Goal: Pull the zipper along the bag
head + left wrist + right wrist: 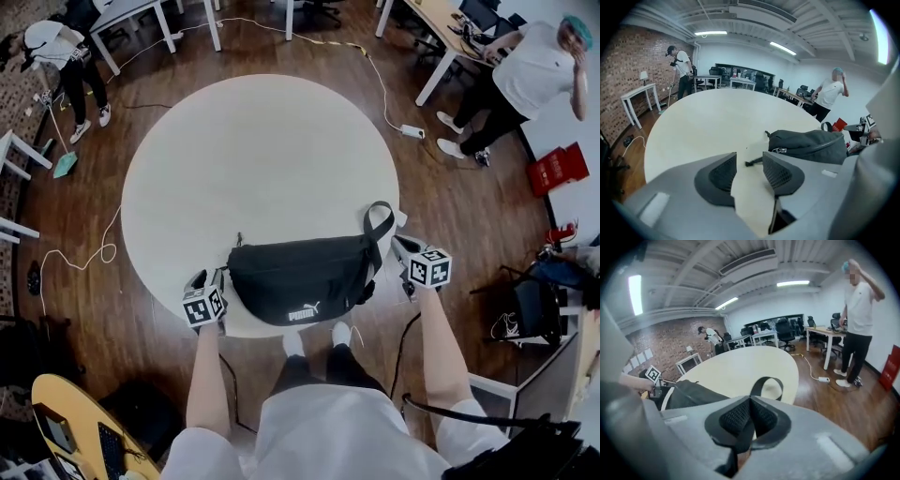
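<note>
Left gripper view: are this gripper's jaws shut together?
No, the left gripper's pads stand apart, with the pale table showing between them.

**Colours and patterns.**
- Bag [300, 278]: black, ahead and to the right of the left gripper [749, 161], with a small white logo [305, 313].
- Zipper pull [753, 162]: black, at the left gripper's jaw tips.
- Strap [765, 383]: black, looping just beyond the right gripper [750, 404].
- Both grippers: light grey bodies. The pads [723, 173] are dark grey with a fine mesh pattern.
- Marker cube [430, 268] on each gripper: white faces bearing black square patterns.
- Table [262, 159]: plain pale cream, under both grippers.
- Floor [843, 404]: brown wood planks, right of the right gripper.
- Brick wall [623, 65]: red-brown with pale joints, far left of the left gripper.
- Box [891, 366]: red, far right of the right gripper.
</note>
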A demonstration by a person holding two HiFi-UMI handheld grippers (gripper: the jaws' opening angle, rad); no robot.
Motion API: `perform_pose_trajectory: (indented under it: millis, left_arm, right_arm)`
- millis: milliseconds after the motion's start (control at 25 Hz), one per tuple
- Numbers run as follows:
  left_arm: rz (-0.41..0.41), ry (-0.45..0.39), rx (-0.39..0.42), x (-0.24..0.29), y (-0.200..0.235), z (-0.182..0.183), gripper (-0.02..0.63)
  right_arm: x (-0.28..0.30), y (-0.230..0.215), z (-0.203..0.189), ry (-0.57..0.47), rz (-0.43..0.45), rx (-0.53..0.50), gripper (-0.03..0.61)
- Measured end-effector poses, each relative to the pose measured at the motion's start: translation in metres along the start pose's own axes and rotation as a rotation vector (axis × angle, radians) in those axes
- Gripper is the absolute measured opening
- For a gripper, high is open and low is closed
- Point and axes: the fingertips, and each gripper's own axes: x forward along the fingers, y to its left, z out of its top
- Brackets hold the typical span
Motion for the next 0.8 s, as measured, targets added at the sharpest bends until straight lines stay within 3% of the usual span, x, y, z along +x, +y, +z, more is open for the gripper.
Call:
perform_pose_trajectory:
  millis: [160, 280, 440, 600, 800]
  left_arm:
    - [-0.035, -0.102, -0.014, -0.039, -0.01, 0.009, 0.22]
    - [-0.074, -0.204, 0.072, -0.076, -0.039, 0.027, 0.226]
    - [-0.133, -0.379, 0.166, -0.137, -0.113, 0.057, 0.243]
    - [-0.192, -0.541, 0.225, -0.211, -0.192, 0.066, 0.252]
    - [-0.213, -0.687, 0.222, -0.3, -0.276, 0.031, 0.29]
  right_arm:
    - [-0.025, 0.055, 0.022, -0.115, 0.044, -0.057, -0.009]
    - [-0.056, 0.102, 0.044, -0.227, 0.068, -0.072, -0.009]
    - [-0.112, 0.16, 0.08, -0.412, 0.104, -0.131, -0.004]
    - [-0.177, 0.202, 0.089, -0.545, 0.127, -0.187, 0.118]
    - [-0.284, 0.232, 0.058, -0.678, 0.113, -0.287, 0.337]
